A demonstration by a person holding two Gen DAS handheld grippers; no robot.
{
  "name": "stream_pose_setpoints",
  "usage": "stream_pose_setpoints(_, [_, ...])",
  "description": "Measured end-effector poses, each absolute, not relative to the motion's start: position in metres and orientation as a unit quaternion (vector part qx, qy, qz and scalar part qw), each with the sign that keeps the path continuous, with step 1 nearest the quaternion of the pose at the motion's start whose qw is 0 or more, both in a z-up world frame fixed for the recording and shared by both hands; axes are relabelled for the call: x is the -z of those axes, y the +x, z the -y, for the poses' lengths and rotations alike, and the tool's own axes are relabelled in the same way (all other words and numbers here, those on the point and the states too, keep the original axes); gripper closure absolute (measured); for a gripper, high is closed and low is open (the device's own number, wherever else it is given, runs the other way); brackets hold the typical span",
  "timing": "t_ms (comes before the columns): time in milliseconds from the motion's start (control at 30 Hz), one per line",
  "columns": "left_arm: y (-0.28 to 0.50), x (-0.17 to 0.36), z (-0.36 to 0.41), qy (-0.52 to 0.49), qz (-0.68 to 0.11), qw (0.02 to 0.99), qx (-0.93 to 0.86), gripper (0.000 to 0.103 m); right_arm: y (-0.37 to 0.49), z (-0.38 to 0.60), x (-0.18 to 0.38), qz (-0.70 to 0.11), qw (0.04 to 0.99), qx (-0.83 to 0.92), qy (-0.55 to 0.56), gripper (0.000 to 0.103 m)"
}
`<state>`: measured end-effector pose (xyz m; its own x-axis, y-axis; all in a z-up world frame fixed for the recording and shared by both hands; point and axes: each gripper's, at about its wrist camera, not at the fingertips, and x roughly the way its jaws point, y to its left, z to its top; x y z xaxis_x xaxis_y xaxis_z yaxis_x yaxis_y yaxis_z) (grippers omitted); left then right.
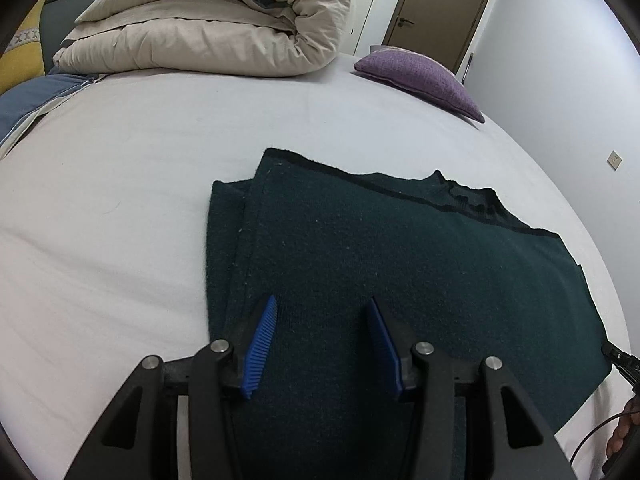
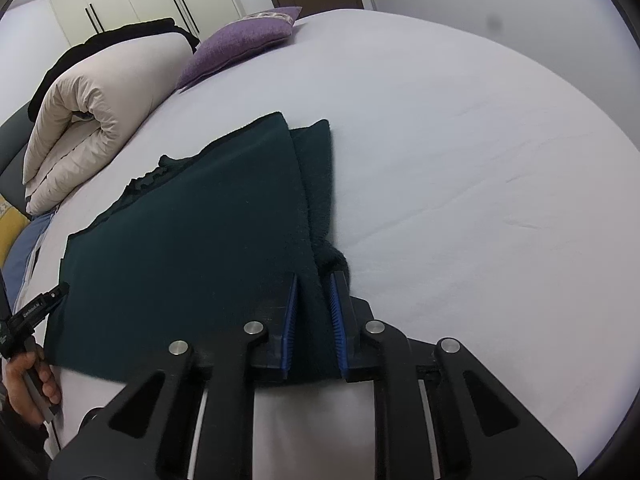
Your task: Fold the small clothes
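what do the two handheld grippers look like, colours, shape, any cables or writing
Both the left gripper and the right gripper are matte black, with two angular arms pierced by triangular cut-outs, round silver pivot pins and ribbed blue pads. A thin black cable loops beside the right gripper's handle in the left wrist view. Seen from the right wrist, the left gripper's body bears small white lettering, too small to read.

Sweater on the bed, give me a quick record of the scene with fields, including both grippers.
garment: dark green sweater, partly folded, lying flat
surface: bed with pale sheet
left gripper: open, jaws apart above the sweater
right gripper: closed on the sweater's near edge
behind: rolled beige duvet, purple pillow
fold status: one side flap laid over, not finished
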<state>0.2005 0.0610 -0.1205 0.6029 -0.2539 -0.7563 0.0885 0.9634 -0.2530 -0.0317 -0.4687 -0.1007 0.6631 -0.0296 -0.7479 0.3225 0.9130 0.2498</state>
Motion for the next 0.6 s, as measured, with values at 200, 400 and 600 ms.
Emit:
stream_pose_setpoints(200, [0.199,0.119,-0.058,-0.089,-0.434,0.891,0.096,0.05,-0.044,0.466,0.1,-0.398,0.896,0.088,0.176,0.088])
stream_pose_setpoints(400, [0.2,0.12,-0.057,-0.087,-0.433,0.892,0.099,0.048,-0.041,0.464,0.1,-0.404,0.896,0.082,0.163,0.085])
stream_pose_setpoints(600, [0.201,0.12,-0.057,-0.09,-0.434,0.891,0.101,0.048,-0.038,0.453,0.098,-0.417,0.897,0.079,0.12,0.098])
